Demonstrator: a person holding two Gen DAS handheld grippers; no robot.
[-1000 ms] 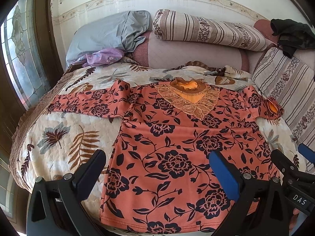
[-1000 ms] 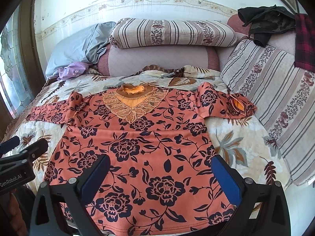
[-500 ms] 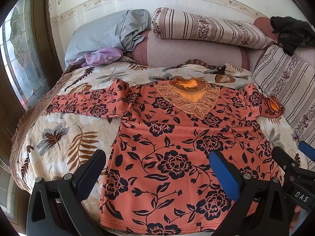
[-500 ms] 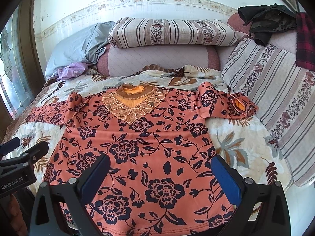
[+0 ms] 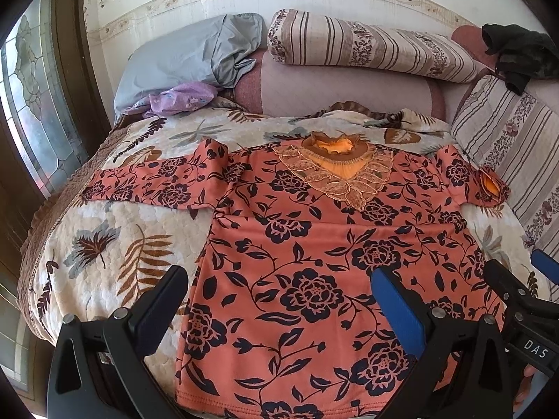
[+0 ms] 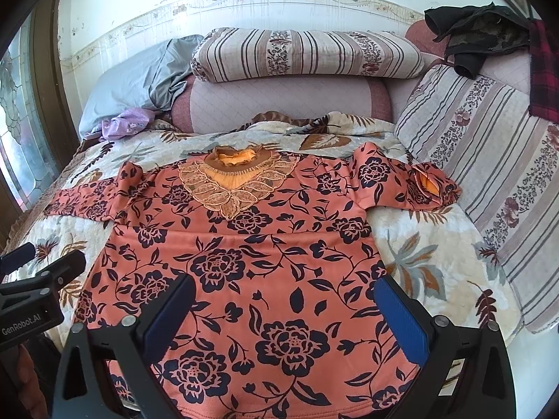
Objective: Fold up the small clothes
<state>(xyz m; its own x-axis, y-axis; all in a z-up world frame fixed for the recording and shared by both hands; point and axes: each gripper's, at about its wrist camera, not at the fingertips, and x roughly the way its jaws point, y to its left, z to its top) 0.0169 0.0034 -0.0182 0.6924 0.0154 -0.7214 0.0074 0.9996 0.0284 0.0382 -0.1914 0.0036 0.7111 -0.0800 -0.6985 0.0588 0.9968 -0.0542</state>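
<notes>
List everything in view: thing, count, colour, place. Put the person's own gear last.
floral top: 1, orange with dark flowers, spread flat on the bed, collar toward the headboard.
quilt: 1, cream with leaf print, covering the bed under the top.
striped pillows: 2, beige with brown stripes, one on the headboard, one leaning at the right.
grey pillow: 1, grey, far left corner.
purple cloth: 1, lilac, in front of the grey pillow.
dark garment: 1, blackish, far right, up on the headboard.
left gripper: 1, black with blue pads, open above the hem.
right gripper: 1, same, open above the hem.

Smooth knit top (image 5: 314, 262), quilted bedspread (image 5: 115, 244)
</notes>
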